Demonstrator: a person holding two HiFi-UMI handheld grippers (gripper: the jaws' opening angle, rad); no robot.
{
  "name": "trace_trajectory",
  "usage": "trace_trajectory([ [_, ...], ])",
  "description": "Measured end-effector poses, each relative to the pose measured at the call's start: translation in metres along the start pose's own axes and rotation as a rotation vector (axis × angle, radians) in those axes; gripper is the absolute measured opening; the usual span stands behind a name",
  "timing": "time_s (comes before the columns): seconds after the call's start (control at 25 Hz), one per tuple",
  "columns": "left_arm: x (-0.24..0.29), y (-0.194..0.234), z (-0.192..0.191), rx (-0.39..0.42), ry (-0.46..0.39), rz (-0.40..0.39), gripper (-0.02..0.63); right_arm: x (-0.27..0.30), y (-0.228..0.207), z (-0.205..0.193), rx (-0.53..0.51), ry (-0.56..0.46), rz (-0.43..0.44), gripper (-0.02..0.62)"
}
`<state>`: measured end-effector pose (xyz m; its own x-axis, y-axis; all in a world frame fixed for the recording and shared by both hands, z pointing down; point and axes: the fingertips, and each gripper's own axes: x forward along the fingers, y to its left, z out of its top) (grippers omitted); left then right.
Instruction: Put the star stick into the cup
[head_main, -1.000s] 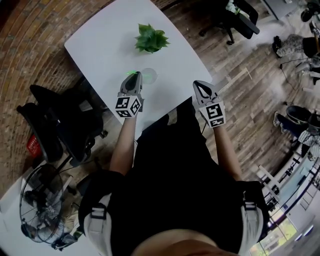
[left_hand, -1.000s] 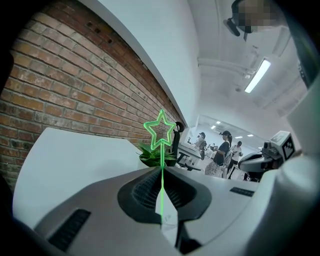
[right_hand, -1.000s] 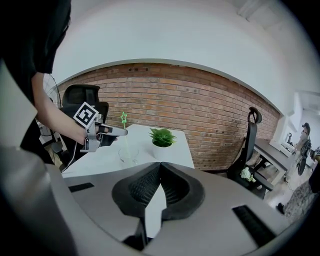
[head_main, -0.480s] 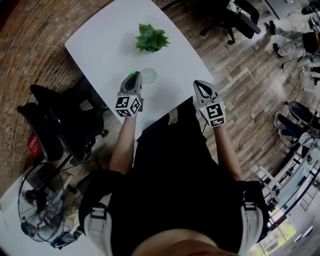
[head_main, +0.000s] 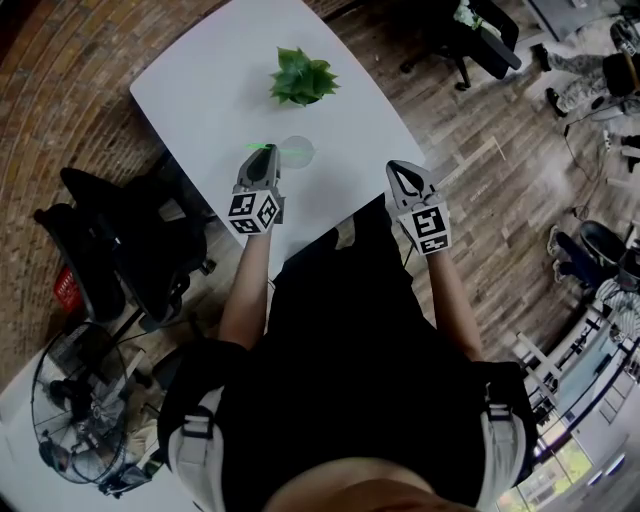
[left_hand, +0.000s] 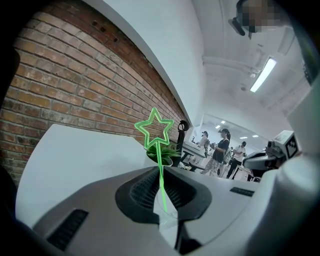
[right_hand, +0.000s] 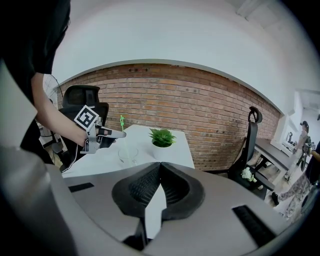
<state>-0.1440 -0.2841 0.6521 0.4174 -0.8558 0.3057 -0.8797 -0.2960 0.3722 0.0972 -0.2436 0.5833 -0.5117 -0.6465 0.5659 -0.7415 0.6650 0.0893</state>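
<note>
stick and cup are lining up almost one over the other. the left claw (head_main: 268, 153) is clenching the star stick (left_hand: 159, 167) partway along its shaft. it is carrying the stick close to upright, with the star pointing up and the bare end hanging down toward the cup (right_hand: 128, 154). in the right gripper view the lower end is dangling right at the cup's mouth, on the side away from the plant (head_main: 302, 77). whether it is already dipping past the rim is not clear from any view. the clear cup is standing upright on the white table (head_main: 200, 90), just ahead of the left claw's tips.

the right claw (right_hand: 160, 167) is waiting well apart from the cup, near the table edge closest to the person. its pads are pressing together on nothing, so the left hand is by far the nearer one.

judging from this, the coming move is turning on the stick's long axis. if it is pointing down the cup's opening, a short lowering and a release should seat it. a bare end that is leaning against the rim could instead be tipping this light cup.
</note>
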Motion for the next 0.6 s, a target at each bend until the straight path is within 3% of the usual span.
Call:
trace_trajectory([
  [0.52, -0.0061, 0.0066, -0.0070, -0.011, 0.015, 0.004, 0.028, 0.0008, 0.0038, 0.0026, -0.007, -0.004, 0.001, -0.002],
  [0.6, -0.0061, 0.0056, -0.0093, -0.004, 0.025, 0.000, 0.073, 0.0003, 0.0043, 0.0030, -0.008, -0.003, -0.001, -0.002],
])
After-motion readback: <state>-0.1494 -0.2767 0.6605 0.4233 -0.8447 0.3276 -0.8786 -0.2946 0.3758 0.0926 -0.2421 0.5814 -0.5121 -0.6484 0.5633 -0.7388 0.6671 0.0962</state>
